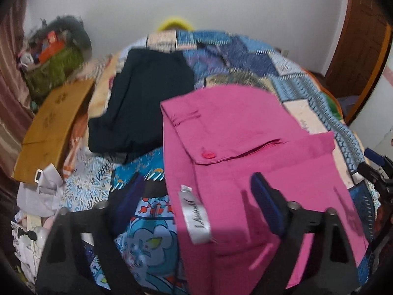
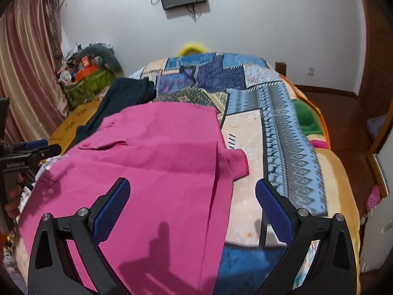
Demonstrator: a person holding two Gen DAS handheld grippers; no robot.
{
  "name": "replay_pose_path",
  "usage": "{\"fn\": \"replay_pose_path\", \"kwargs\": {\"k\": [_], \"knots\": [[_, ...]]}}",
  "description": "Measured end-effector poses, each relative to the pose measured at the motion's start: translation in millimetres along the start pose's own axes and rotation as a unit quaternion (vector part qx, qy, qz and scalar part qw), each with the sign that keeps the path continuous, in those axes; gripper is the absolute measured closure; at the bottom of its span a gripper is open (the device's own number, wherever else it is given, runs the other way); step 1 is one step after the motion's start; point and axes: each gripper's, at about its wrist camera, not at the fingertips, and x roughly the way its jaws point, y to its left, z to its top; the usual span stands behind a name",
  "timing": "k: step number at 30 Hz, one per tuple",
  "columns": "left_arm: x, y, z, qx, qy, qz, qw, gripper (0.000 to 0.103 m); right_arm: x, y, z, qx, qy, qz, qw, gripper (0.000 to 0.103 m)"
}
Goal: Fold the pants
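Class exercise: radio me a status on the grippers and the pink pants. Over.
Left gripper open, right gripper open, both empty. Pink pants lie flat on patchwork bedspread. Dark garment lies beside them.

The lettering on the white label (image 1: 195, 217) sewn to the pink pants (image 1: 245, 167) is too blurred to read, and the pants' near end runs out of the bottom edge in both views. The dark garment (image 2: 118, 103) at the bed's far left corner is partly hidden behind the pants in the right wrist view. The contents of the green basket (image 1: 52, 70) beside the bed (image 2: 282, 113) are too smeared to tell apart.
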Motion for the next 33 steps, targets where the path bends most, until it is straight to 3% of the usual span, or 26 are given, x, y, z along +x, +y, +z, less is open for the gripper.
{"fn": "replay_pose_path", "kwargs": {"k": [1,6,8,16,19,21,23,26,29,33], "knots": [[7,4,3,0.000,0.014,-0.005,0.9999,0.027,7,-3,4,-0.003,0.009,0.000,1.000,0.006],[29,17,11,-0.009,0.073,-0.044,0.9963,0.063,33,-19,18,-0.008,0.030,0.011,0.999,0.021],[36,20,14,-0.015,0.090,-0.058,0.9941,0.069,41,-22,21,-0.012,0.038,0.013,0.999,0.025],[64,12,21,-0.012,0.151,-0.097,0.9837,0.067,76,-31,33,-0.010,0.068,0.032,0.997,0.051],[66,2,21,0.018,0.147,-0.083,0.9855,0.068,82,-32,33,0.003,0.075,0.049,0.996,0.066],[63,-3,21,0.031,0.139,-0.078,0.9867,0.081,85,-32,33,0.004,0.080,0.053,0.995,0.083],[61,-5,20,0.041,0.133,-0.071,0.9877,0.087,87,-31,32,-0.002,0.084,0.048,0.995,0.094],[59,-6,17,0.066,0.131,-0.056,0.9877,0.096,86,-28,30,-0.020,0.084,0.038,0.996,0.096],[57,-7,14,0.080,0.125,-0.039,0.9881,0.096,88,-25,28,-0.042,0.093,0.026,0.994,0.097],[57,-2,12,0.065,0.118,-0.028,0.9905,0.096,103,-27,19,-0.047,0.127,0.020,0.991,0.099]]}}
